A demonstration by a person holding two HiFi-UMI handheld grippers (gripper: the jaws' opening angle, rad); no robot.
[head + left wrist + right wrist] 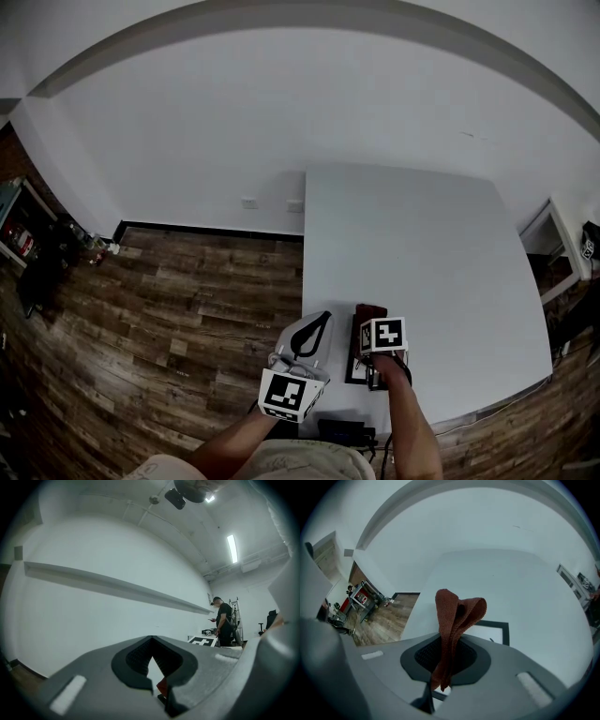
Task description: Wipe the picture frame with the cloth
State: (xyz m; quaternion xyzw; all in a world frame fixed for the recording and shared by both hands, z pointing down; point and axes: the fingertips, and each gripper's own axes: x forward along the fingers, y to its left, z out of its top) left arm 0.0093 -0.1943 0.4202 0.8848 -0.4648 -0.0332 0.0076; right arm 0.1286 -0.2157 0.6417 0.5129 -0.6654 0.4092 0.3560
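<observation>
Right gripper is pinching a rust-red knitted cloth at the black-rimmed picture frame.
Left gripper is hanging closed, empty; the unheld frame risks sliding.

Cloth coarse-knit, rough weave; table smooth matt white; floor grained wood planks; picture frame dark matt edging.

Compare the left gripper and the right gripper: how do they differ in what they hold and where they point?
The right gripper is shut on the red-brown cloth; the left gripper is shut on nothing. The right gripper points down at the picture frame on the white table; the left gripper points toward the white wall. Both have grey jaws with dark pads.
</observation>
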